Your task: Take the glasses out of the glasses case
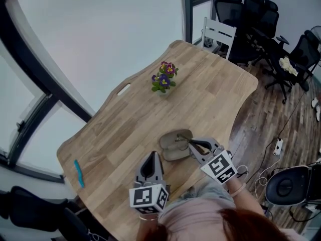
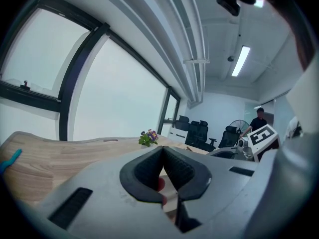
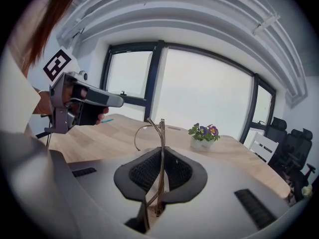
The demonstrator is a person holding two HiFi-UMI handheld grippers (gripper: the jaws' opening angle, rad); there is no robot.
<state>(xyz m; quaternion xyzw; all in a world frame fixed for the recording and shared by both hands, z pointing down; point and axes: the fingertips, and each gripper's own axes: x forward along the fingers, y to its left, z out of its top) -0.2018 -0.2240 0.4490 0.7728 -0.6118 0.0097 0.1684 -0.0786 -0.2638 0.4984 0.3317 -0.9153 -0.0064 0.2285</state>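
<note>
One pair of glasses point(image 3: 162, 133) is the whole concern here, a thin wire frame in a pale metal, clamped edge-on between the ribbed black pads of the right gripper point(image 3: 161, 152); a curved rim arcs out to the left of the jaws and a slim bar stands upright above them. In the head view the right gripper point(image 1: 194, 147) hangs at the right edge of the open glasses case point(image 1: 173, 147), a grey-brown oval shell lying on the pale wooden desk point(image 1: 125, 124); whether the frame is fully clear of the case I cannot tell. The left gripper point(image 2: 163, 151) is closed on nothing, pads meeting, and hovers nearer the person, apart from the case. The frame is probably very light and springy but easy to bend, its lenses liable to scratch; a gentle hold on the metal at the bridge or a hinge seems safest, never across a lens; smooth wire may slip or twist in the pads. A potted flower point(image 1: 163, 82) stands further along the desk, well apart.
</note>
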